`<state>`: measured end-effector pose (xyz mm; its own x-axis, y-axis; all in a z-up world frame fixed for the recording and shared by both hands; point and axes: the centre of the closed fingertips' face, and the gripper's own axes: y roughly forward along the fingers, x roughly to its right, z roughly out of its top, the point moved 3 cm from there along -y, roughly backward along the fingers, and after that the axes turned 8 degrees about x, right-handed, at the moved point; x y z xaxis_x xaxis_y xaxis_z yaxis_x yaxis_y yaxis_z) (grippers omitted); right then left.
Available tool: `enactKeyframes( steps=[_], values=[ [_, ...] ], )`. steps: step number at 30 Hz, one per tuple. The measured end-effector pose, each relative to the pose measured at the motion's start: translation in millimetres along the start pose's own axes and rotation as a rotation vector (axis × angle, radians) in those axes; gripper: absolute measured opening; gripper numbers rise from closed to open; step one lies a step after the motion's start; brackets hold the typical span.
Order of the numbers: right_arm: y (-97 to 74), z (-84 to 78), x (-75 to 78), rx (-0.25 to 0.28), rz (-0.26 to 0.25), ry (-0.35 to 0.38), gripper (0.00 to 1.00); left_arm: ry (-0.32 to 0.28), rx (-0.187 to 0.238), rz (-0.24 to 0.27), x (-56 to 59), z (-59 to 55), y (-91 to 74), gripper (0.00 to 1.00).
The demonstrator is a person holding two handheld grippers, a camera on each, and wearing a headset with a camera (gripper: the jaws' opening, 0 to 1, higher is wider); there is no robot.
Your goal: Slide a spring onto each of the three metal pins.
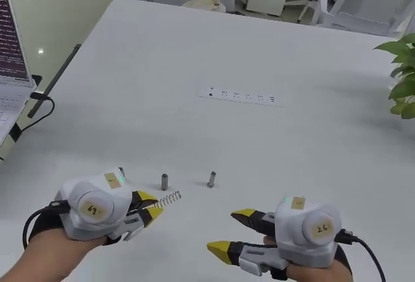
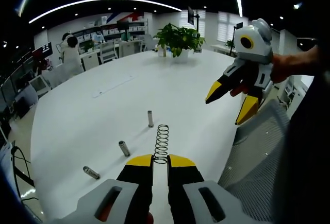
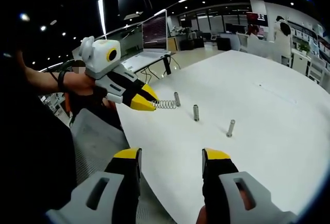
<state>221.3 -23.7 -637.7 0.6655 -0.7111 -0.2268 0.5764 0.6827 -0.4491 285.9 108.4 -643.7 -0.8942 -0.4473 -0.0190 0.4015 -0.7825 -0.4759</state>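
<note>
A: Where is the spring [image 1: 170, 198] found?

B: It is gripped by one end in the left gripper [image 1: 150, 209], whose jaws (yellow at the tips, black behind) are closed on it. It is carried roughly level, just above the desk [image 1: 194, 48], with its free end stuck out to the right.

A: And how are the pins [image 3: 196, 112] set out?

B: Three short metal ones are stood upright on the desk in a loose row. The middle pin [image 1: 165, 181] is seen just behind the spring. The right pin [image 1: 211, 179] is a little past the spring's free end. The left pin [image 1: 122, 174] is half hidden behind the left gripper's white body. In the head view the spring is seen in front of the row, near it but apart from every pin, and all three are seen bare.

A: What is to be said of the right gripper [image 1: 230, 231]?

B: Its jaws are spread wide and nothing is held between them. It is held low over the near edge of the desk, to the right of the pins and well apart from them.

A: Is anything else noted?

B: A white power strip [image 1: 241, 95] is laid flat farther back on the desk. A laptop [image 1: 8, 68] is seen at the left edge with a black cable [image 1: 40, 108] beside it, and the leaves of a plant [image 1: 403, 74] are seen at the right edge.
</note>
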Motion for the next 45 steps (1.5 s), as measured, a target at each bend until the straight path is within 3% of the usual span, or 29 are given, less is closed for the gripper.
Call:
enactKeyframes(
  steps=[3,7,17,20,29,36,45],
  values=[
    [1.6,2.3,-1.2,0.006,0.019,-0.003,0.44,0.005,0.002,-0.006,5.3,1.1,-4.8,0.02],
    [3.1,11.1,-4.5,0.053,0.059,0.037,0.41,0.015,0.002,-0.019,13.9,1.8,-8.9,0.02],
    [7.9,17.8,-7.3,0.046,0.11,0.022,0.38,0.04,0.027,-0.062,35.2,11.3,-11.2,0.02],
    [9.0,20.2,-10.2,0.05,0.145,0.032,0.33,0.051,0.033,-0.084,43.2,14.9,-9.3,0.02],
    [11.9,19.5,-20.0,0.036,0.225,0.043,0.29,0.098,0.052,-0.169,63.7,28.2,-5.0,0.02],
    [12.6,16.2,-23.5,0.032,0.246,0.052,0.27,0.125,0.043,-0.21,68.7,30.7,-2.6,0.02],
    [6.7,17.7,-22.6,0.061,0.249,0.048,0.14,0.17,0.02,-0.244,74.0,29.8,0.5,0.02]
  ],
)
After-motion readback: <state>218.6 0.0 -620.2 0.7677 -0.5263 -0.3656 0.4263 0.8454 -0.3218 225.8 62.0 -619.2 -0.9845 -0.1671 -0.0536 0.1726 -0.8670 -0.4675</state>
